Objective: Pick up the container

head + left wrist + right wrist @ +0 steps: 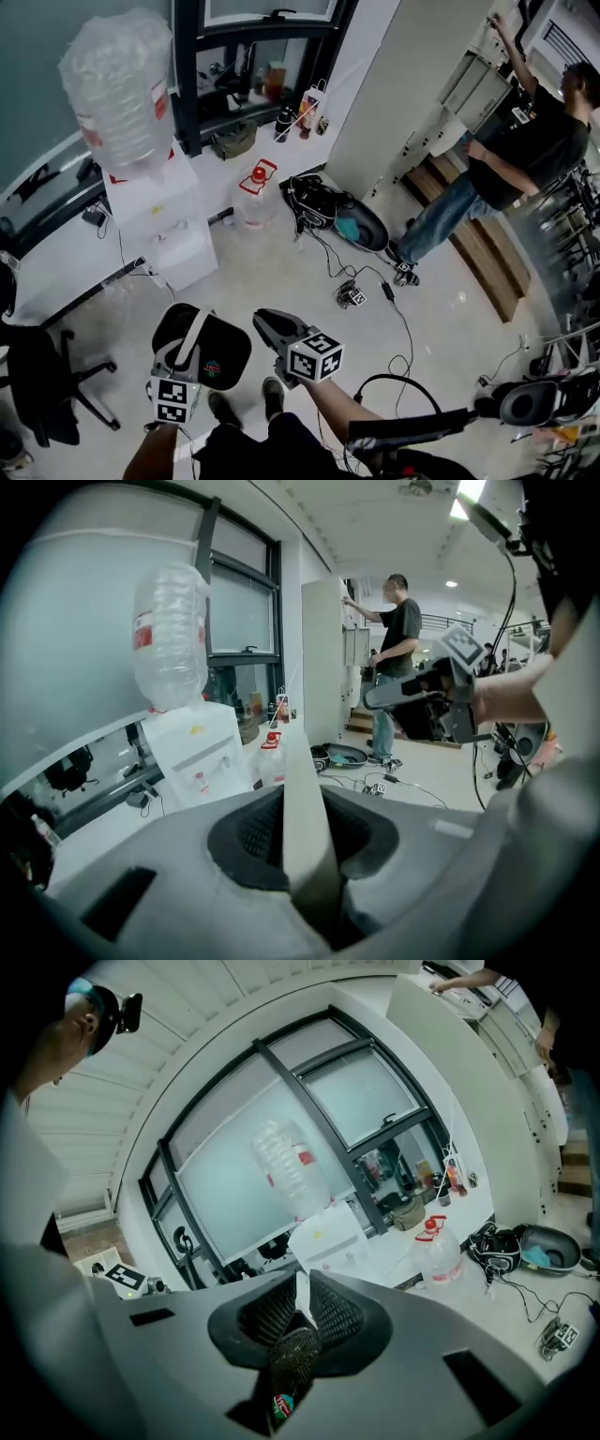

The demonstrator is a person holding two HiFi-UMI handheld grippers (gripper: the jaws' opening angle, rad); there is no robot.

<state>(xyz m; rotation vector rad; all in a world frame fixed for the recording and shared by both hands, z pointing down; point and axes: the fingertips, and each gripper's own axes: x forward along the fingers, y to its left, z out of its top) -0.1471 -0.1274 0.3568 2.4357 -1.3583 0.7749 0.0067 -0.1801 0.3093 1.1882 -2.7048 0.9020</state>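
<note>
Between left tongs (305, 810) and right tongs (298, 1318), black container (225, 352) with white strap (300, 761).

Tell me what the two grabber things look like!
Both are chunky light-grey shells. The left gripper and the right gripper each have two jaws lined with black ribbed pads. Each one also carries a marker block: the left cube and the right cube are white, printed with black square patterns.

bright even indoor light, ceiling lamp (466, 491) glaring above the left claw (302, 817), fisheye-bent edges, close foreground soft
</note>
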